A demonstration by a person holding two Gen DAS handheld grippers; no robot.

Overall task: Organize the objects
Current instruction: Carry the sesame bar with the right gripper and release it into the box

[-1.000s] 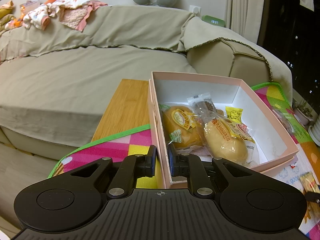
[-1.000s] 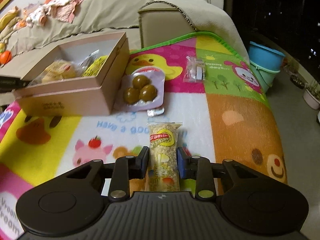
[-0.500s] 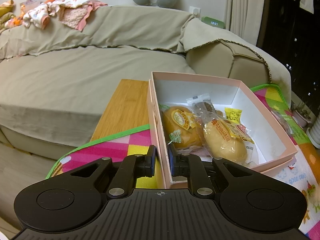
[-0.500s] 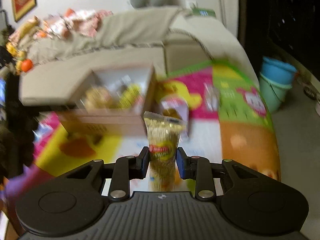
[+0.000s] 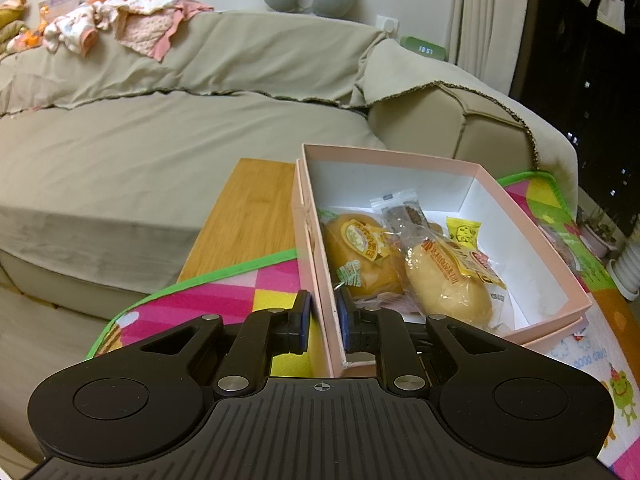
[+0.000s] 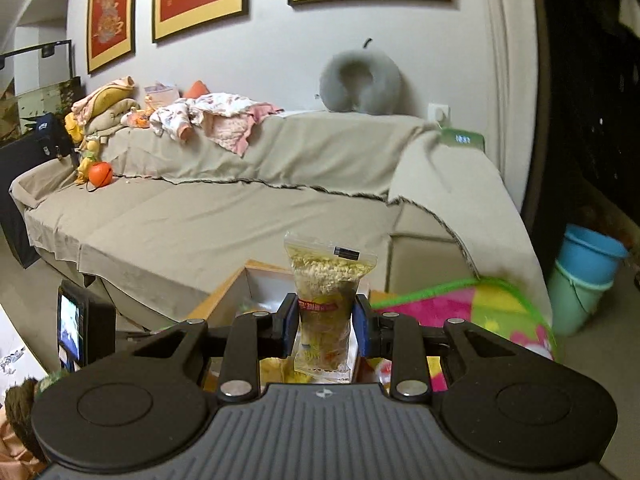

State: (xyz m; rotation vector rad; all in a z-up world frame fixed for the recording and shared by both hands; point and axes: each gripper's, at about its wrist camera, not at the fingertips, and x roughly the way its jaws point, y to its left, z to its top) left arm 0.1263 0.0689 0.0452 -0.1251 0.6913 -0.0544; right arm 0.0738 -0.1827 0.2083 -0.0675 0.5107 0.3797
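Note:
My left gripper (image 5: 323, 320) is shut on the near left wall of the open pink box (image 5: 532, 248), one finger outside and one inside. The box holds two wrapped buns (image 5: 444, 284), a dark bar packet (image 5: 400, 212) and a small yellow packet (image 5: 462, 232). My right gripper (image 6: 325, 326) is shut on a clear packet of yellow snack (image 6: 326, 280), held upright in the air above the box (image 6: 260, 276), whose far corner shows just below it.
The box stands on a colourful play mat (image 5: 224, 292) over a wooden table (image 5: 248, 216). A beige sofa (image 5: 160, 152) with clothes and a grey neck pillow (image 6: 360, 84) lies behind. Blue and green buckets (image 6: 584, 272) stand at the right. A phone on a stand (image 6: 76, 324) is at the left.
My right gripper has lifted the snack packet off the mat, tilted upward and carried it toward the box. My left gripper has stayed clamped on the box wall.

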